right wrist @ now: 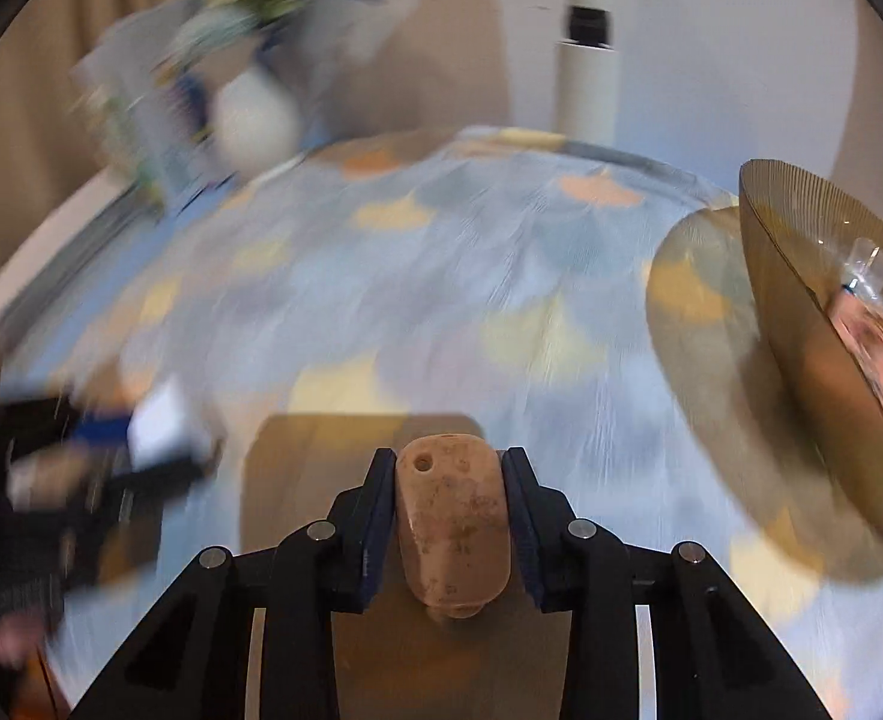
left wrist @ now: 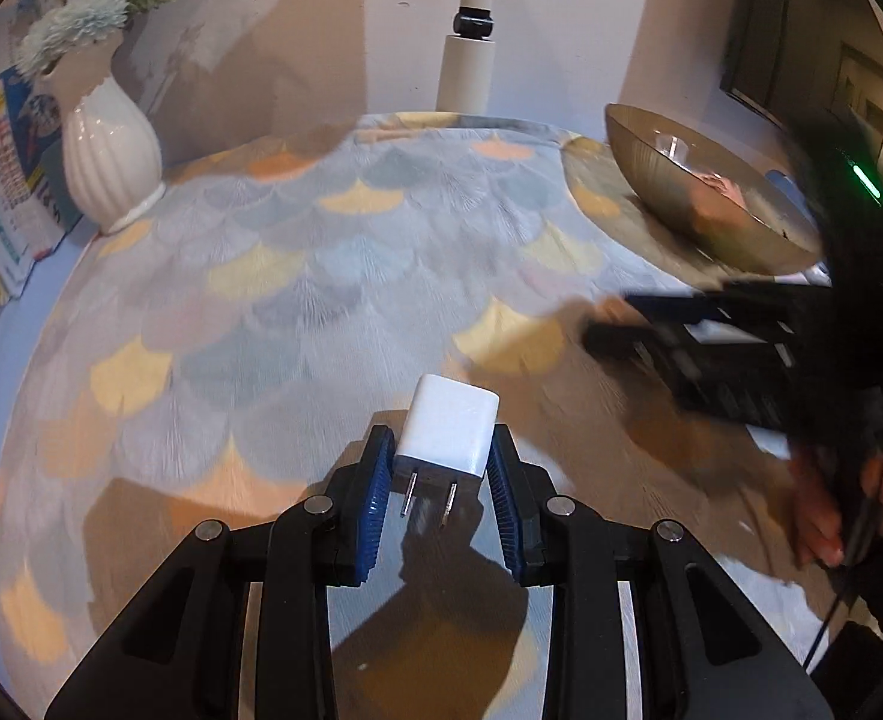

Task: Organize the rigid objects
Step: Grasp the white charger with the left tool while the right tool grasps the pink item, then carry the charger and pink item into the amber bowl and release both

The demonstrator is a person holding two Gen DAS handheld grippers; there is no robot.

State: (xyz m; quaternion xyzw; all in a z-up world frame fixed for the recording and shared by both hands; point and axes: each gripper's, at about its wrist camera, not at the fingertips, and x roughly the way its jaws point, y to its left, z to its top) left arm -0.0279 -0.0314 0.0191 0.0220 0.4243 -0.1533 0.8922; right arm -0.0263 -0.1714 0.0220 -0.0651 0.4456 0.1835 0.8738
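Observation:
My left gripper (left wrist: 441,468) is shut on a white plug adapter (left wrist: 450,432), its two prongs pointing back toward the camera, held above the patterned tablecloth. My right gripper (right wrist: 450,480) is shut on a tan, rounded stone-like block (right wrist: 453,528) with a small hole near its far end. A gold bowl (left wrist: 711,192) stands at the far right of the table and holds small items; it also shows in the right wrist view (right wrist: 813,324). The right gripper appears blurred at the right of the left wrist view (left wrist: 741,348). The left gripper appears blurred at the left of the right wrist view (right wrist: 99,456).
A white ribbed vase (left wrist: 111,156) with flowers stands at the back left, with books (left wrist: 3,180) leaning behind it. A white pole (left wrist: 471,48) rises behind the table's far edge. The tablecloth (left wrist: 321,276) has a fan pattern in grey, blue and yellow.

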